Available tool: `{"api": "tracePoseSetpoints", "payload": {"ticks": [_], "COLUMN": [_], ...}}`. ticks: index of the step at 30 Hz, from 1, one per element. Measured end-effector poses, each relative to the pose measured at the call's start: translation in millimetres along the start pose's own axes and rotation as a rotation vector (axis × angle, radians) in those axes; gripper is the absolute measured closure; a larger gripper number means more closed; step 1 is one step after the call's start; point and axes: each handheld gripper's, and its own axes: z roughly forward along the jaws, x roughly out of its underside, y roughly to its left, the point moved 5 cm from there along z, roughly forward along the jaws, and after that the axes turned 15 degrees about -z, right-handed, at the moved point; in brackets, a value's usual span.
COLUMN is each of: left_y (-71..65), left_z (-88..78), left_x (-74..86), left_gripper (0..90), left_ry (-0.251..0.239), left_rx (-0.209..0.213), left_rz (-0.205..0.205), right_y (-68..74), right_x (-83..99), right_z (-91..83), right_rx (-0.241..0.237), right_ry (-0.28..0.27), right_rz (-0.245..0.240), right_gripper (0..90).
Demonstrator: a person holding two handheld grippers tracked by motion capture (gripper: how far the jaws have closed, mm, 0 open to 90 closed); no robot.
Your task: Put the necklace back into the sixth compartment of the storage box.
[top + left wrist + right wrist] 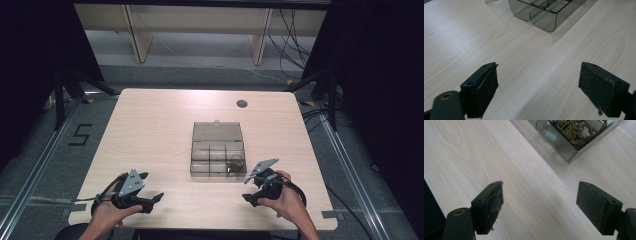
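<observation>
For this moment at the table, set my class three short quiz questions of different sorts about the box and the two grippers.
1. True or false: the clear compartment box has its lid open.
2. Which corner compartment holds the brass-coloured jewellery: A near right, B far left, C near left?
3. Fill in: the jaws of the left hand-held gripper and the right hand-held gripper stand ____ over the wooden table.

Key: 1 true; 2 A; 3 open, holding nothing.

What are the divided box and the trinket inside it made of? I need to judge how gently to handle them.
The box looks like smoky clear plastic: glossy, see-through walls with rounded corners. The trinket looks like brass-toned metal, with ornate openwork and a dull shine; it could be plated.
</observation>
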Motion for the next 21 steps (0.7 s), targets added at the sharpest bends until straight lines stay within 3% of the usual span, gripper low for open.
{"api": "tracePoseSetpoints", "payload": {"ticks": [8, 9, 13, 21], "left_y": [0.0, -1.2, -1.8, -1.6], "left_z": [-0.1, 1.1, 0.9, 0.4], "left_x": [-0.2, -0.5, -0.2, -0.4], "left_gripper": [15.2, 15.1, 15.1, 15.2], "left_ry": [0.0, -0.017, -0.017, -0.02], "left_rx": [0.005, 0.009, 0.008, 0.001], "left_rz": [0.007, -0.012, -0.023, -0.022], "right_y": [4.0, 3.8, 5.5, 11.4], "right_x": [9.9, 12.1, 13.7, 17.6], "right_z": [-0.4, -0.5, 0.4, 4.9], "right_rx": [0.007, 0.007, 0.015, 0.02], "right_ry": [-0.02, -0.028, -0.048, -0.04], "right_rz": [0.022, 0.015, 0.028, 0.034], "right_gripper": [22.6, 22.5, 22.3, 22.0]}}
